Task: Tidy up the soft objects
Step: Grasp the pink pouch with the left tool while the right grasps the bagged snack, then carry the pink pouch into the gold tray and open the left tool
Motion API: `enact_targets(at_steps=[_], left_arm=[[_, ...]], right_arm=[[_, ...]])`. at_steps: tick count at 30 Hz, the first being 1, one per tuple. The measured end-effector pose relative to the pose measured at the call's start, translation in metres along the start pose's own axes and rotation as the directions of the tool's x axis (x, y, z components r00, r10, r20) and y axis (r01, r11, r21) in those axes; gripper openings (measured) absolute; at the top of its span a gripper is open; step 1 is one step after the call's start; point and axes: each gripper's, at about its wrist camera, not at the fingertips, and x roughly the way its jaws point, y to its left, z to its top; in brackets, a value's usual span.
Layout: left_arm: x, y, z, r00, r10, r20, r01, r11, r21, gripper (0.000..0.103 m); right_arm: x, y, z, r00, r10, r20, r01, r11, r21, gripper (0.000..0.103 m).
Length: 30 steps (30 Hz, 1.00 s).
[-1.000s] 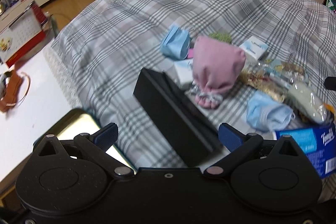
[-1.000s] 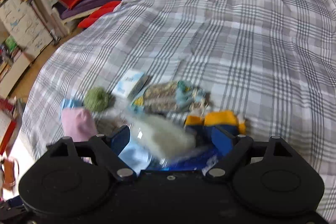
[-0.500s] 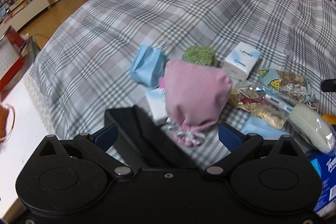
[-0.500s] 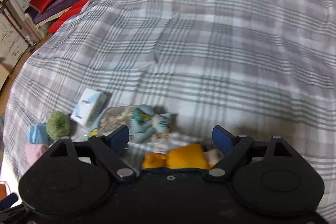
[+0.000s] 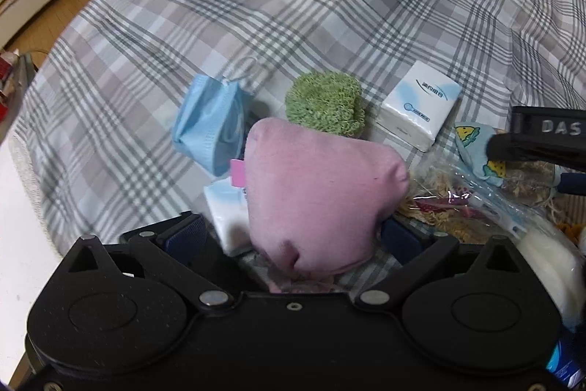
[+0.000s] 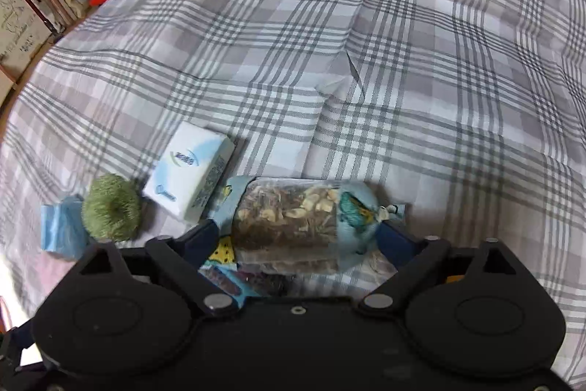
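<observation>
In the left wrist view we see the white worktop point(image 5: 22, 207) at the far left edge, with the plaid bedcover point(image 5: 293, 6) filling most of the frame. Left of centre on the bedcover lies a folded blue face mask point(image 5: 210, 123), and just right of it a green scrubber pad point(image 5: 324, 103). Below both stands the pink pouch point(image 5: 322, 196), at lower centre, with a white tissue pack point(image 5: 229, 211) touching its left side. The left claw point(image 5: 293, 237) stands wide apart around the base of the pink pouch; its left pad is clear of the fabric, and we cannot tell whether the right pad touches it. Right of the scrubber lies a second white tissue pack point(image 5: 419, 109), and below that a clear bag of dried material point(image 5: 450, 204). At the right edge the right claw point(image 5: 549, 141) enters the frame. In the right wrist view, the mask sits at lower left, followed by the scrubber and the tissue pack. At lower centre a blue patterned pouch with a clear window point(image 6: 296, 226) lies crosswise between the fingers of the right claw, whose jaws have just been opening and now stand at full spread, pads on either side of the pouch ends without pressing on them.
</observation>
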Motion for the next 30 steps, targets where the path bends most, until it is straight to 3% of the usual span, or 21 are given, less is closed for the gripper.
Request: enact_targets(at_steps=[6,9,12,16,20,26,30], left_arm=[[0.013,-0.008,0.002,0.999,-0.021,-0.030,0.022,0.999,0.025,0.092],[0.017,-0.010,0.004,0.999,-0.041,-0.036,0.042,0.999,0.020,0.085],[0.013,-0.014,0.006,0.999,-0.035,0.000,0.035,0.999,0.037,0.062],[0.009,-0.011,0.010,0.997,-0.080,-0.006,0.080,0.997,0.014,0.059],[0.003,-0.006,0.013,0.998,-0.069,0.002,0.069,0.997,-0.020,0.059],[-0.026,0.008,0.019,0.997,-0.062,0.049,0.065,0.996,-0.068,0.059],[-0.051,0.021,0.020,0.995,-0.063,0.076,0.070,0.992,-0.104,0.059]], right_arm=[[0.004,0.016,-0.012,0.994,-0.075,0.083,0.084,0.991,-0.101,0.101],[0.001,0.016,-0.012,0.991,-0.080,0.108,0.093,0.988,-0.127,0.087],[-0.007,0.011,-0.011,0.993,-0.044,0.113,0.059,0.989,-0.134,0.068],[-0.011,-0.004,-0.005,0.994,0.016,0.104,-0.006,0.996,-0.094,0.060],[-0.021,-0.015,-0.004,0.991,0.061,0.117,-0.055,0.997,-0.060,0.054],[-0.041,-0.025,-0.003,0.978,0.072,0.194,-0.068,0.997,-0.029,0.052],[-0.066,-0.026,-0.007,0.955,0.117,0.273,-0.110,0.993,-0.042,0.052]])
